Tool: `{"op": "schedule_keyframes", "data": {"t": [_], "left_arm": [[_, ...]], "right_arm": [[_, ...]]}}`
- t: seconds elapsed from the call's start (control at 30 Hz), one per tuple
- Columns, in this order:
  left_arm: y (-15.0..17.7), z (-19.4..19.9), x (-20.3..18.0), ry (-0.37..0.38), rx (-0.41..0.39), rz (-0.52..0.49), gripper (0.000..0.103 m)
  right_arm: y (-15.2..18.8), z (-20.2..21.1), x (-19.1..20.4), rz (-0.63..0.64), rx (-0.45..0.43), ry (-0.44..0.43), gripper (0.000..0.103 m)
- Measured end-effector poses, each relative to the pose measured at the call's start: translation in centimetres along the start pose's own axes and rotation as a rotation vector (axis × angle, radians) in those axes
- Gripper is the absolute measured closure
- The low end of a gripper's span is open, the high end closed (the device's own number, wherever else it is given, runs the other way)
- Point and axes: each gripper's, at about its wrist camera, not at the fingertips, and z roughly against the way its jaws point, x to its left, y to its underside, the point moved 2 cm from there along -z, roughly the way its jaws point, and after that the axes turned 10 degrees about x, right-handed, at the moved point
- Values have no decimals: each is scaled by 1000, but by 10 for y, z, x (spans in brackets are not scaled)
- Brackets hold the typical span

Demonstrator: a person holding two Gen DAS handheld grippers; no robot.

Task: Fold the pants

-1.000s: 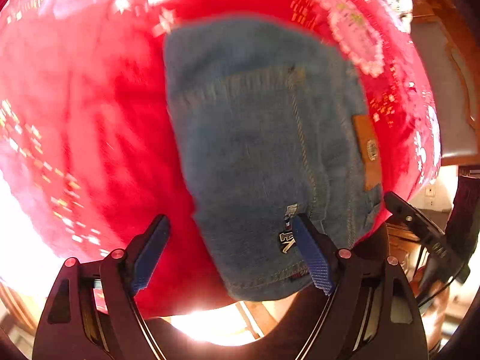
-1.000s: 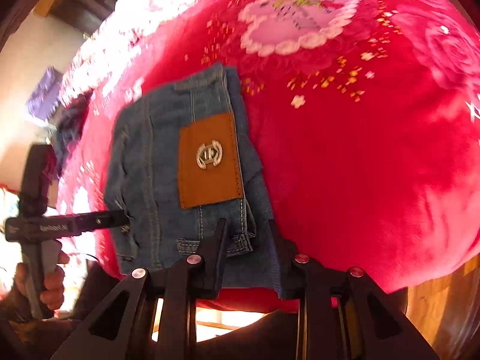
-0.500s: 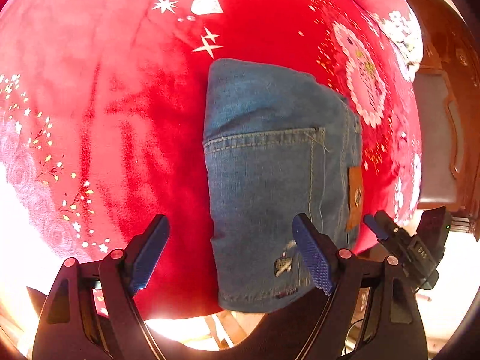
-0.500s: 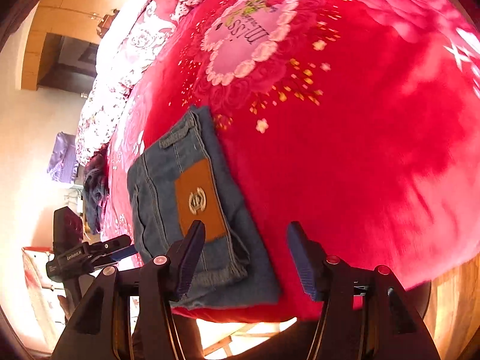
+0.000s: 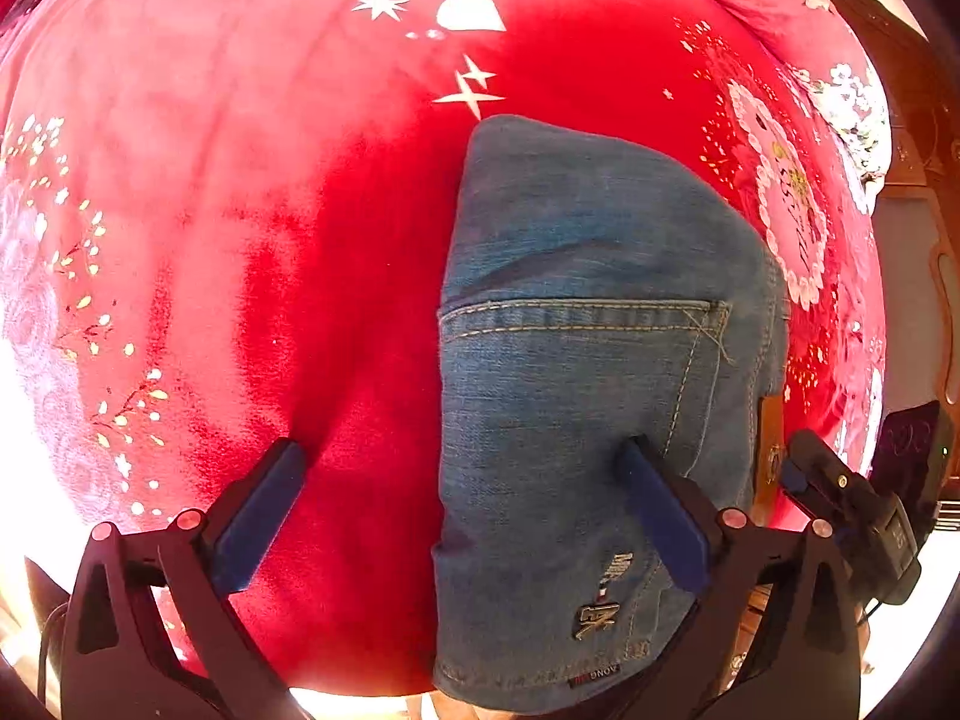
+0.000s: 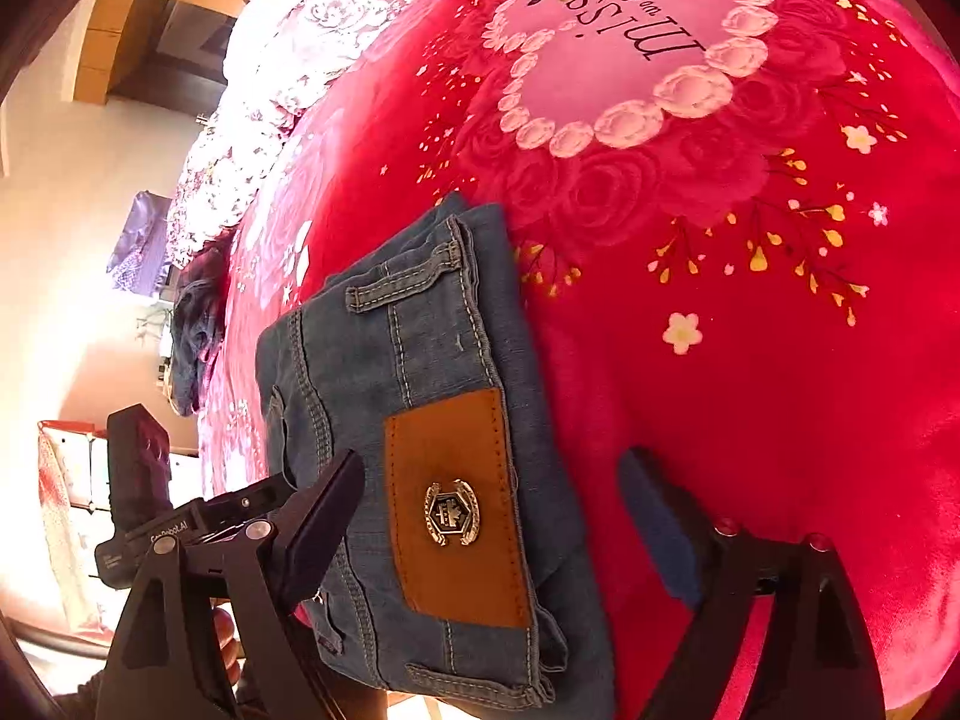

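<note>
The blue denim pants [image 5: 576, 372] lie folded into a compact stack on the red blanket [image 5: 210, 210], back pocket up. In the right wrist view the pants [image 6: 420, 372] show the waistband with a brown leather patch [image 6: 456, 504]. My left gripper [image 5: 462, 516] is open and empty, hovering over the stack's left edge near the bed's front edge. My right gripper [image 6: 498, 516] is open and empty, hovering over the waistband end. The right gripper also shows at the right in the left wrist view [image 5: 840, 498], and the left gripper shows at the left in the right wrist view [image 6: 180, 522].
The red blanket [image 6: 750, 300] has a pink heart print with white roses [image 6: 618, 54]. A dark pile of clothes [image 6: 195, 324] lies at the bed's far side. Wooden furniture [image 5: 924, 228] stands to the right of the bed. The bed's front edge lies just below both grippers.
My right gripper has opened and let go of the waistband end. Both grippers have drawn back from the folded pants. The pants lie still on the blanket.
</note>
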Motion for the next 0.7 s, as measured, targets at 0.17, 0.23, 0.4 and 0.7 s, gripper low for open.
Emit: {"op": "schedule_keyframes", "data": {"t": [0.17, 0.23, 0.4, 0.7], "left_arm": [[-1, -2, -1, -7, -10, -9, 0], [-1, -3, -1, -7, -10, -8, 0], [2, -3, -1, -6, -28, -8, 0], [7, -5, -10, 278, 132, -4, 10]], "right_arm": [[4, -1, 0, 47, -18, -23, 13], [6, -3, 2, 83, -20, -7, 11], [11, -11, 21, 168, -4, 99, 4], [4, -18, 27, 113, 51, -18, 51]]}}
